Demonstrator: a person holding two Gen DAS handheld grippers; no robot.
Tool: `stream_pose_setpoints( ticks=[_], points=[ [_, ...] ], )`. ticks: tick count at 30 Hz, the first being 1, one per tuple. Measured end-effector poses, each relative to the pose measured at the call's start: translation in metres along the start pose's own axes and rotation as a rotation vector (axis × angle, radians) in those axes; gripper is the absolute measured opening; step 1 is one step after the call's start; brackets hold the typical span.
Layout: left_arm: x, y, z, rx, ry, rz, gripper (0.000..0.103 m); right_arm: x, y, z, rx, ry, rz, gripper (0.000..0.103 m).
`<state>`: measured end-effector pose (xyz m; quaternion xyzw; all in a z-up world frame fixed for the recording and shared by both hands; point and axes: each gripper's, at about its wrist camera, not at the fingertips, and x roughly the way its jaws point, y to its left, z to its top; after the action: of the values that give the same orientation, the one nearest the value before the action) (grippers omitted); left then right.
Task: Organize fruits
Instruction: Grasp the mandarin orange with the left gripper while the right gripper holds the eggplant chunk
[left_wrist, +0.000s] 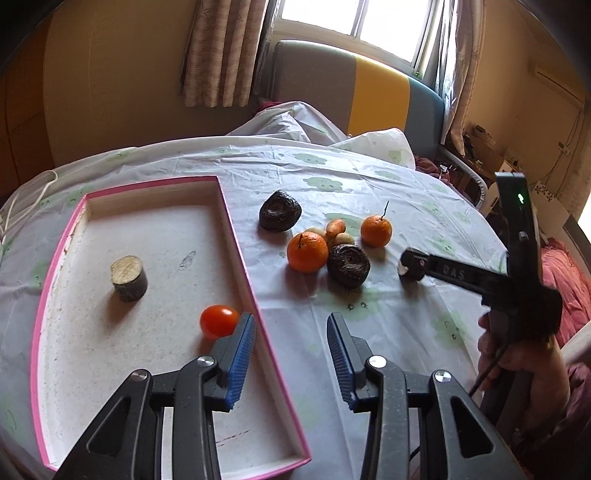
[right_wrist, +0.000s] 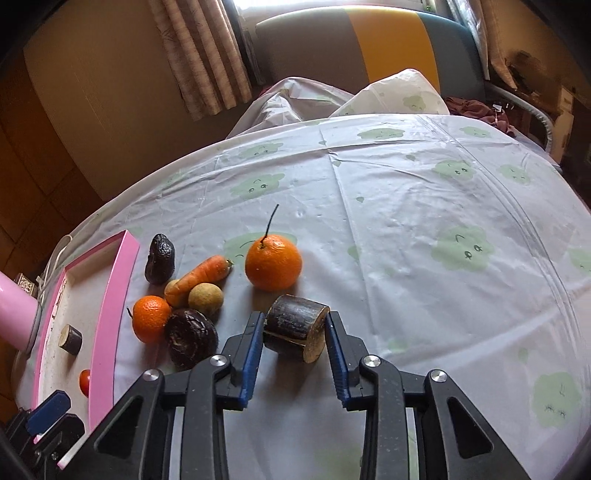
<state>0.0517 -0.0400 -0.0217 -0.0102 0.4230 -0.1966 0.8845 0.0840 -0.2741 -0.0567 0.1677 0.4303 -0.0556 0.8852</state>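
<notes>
Over tablecloth (right_wrist: 406, 192): right gripper (right_wrist: 295, 328) tilted down, clamping dark log piece (right_wrist: 291, 325)

Raised letters: "DAS", on the black arm of the right claw (left_wrist: 408, 266), seen from the left wrist view.
Other text: none legible elsewhere in either view.
</notes>
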Motion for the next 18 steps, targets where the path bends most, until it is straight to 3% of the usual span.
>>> stream_pose_setpoints(
  ticks=[7,11,18],
  points=[
    [0.018,-0.006,0.022,-0.021,0.030,-0.041,0.041,-0.008,-0.011,-0.005,-0.029,-0.014,-0.035,0.034],
    [0.029,-0.013,0.037,-0.014,0.048,-0.070,0.035,-0.008,-0.011,-0.007,-0.035,-0.021,-0.034,0.034],
    [0.058,-0.018,0.054,-0.005,0.087,-0.022,0.035,-0.009,-0.012,-0.008,-0.036,-0.030,-0.029,0.034]
  ],
)
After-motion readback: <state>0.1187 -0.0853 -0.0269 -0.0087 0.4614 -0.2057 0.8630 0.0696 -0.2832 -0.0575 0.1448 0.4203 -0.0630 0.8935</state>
